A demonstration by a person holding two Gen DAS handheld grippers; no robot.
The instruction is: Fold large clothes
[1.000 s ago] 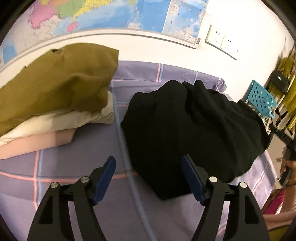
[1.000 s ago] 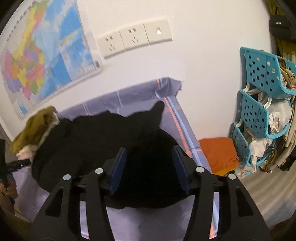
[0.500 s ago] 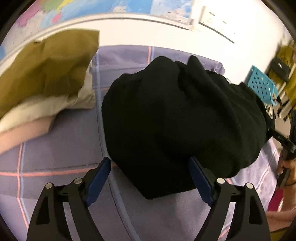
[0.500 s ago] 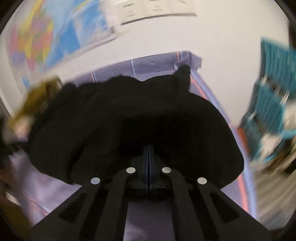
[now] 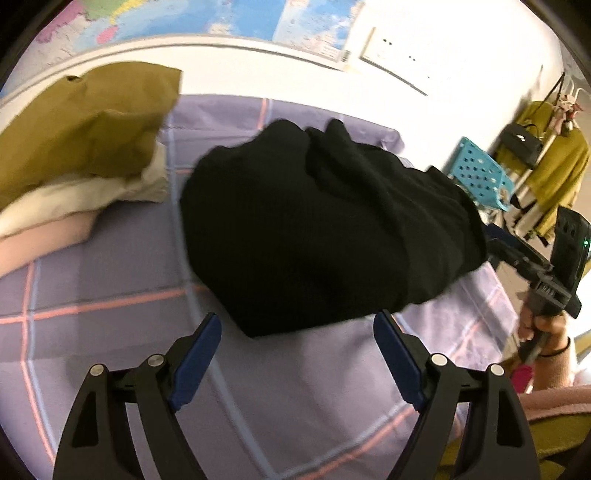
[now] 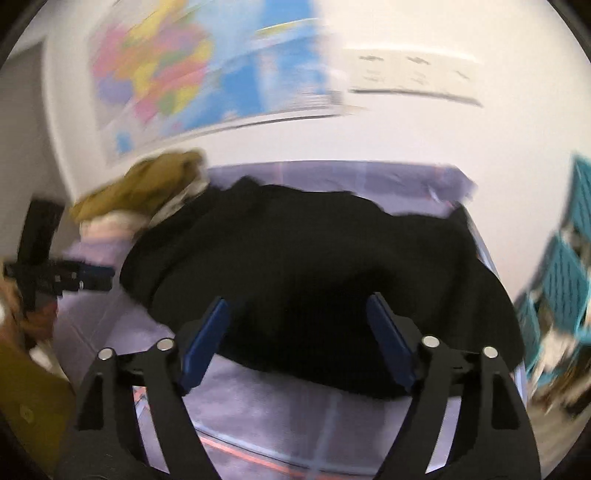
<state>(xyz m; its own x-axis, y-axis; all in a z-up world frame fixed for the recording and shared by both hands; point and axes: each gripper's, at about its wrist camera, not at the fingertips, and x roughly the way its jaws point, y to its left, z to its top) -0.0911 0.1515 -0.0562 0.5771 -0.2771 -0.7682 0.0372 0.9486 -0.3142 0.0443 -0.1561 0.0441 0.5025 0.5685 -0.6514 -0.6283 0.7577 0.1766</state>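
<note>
A black garment [image 5: 325, 229] is seen lying bunched in a rounded heap on a bed covered by a lilac checked sheet [image 5: 110, 295]. The heap is spread from about the middle of the bed toward its right edge, where the cloth reaches the edge in the right wrist view. At the far left corner of the bed, against the wall, a stack of folded clothes [image 5: 81, 155] is piled: an olive piece on top, a cream one under it and a pink one at the bottom. The stack is kept apart from the black garment by a strip of bare sheet.

The left gripper [image 5: 297, 336] is held over the near part of the bed with its blue pads spread wide; nothing is caught between them, and the near edge of the black garment lies just beyond the fingertips. The right gripper [image 6: 297, 317] is seen with its jaws opening; the black garment lies between and beyond the pads, but no cloth is pinched by them. The right wrist view is smeared by motion.

On the wall behind the bed a coloured map [image 5: 221, 22] and a row of white sockets [image 5: 399, 51] are mounted. Turquoise perforated baskets [image 5: 480, 173] are placed beyond the right edge of the bed.
</note>
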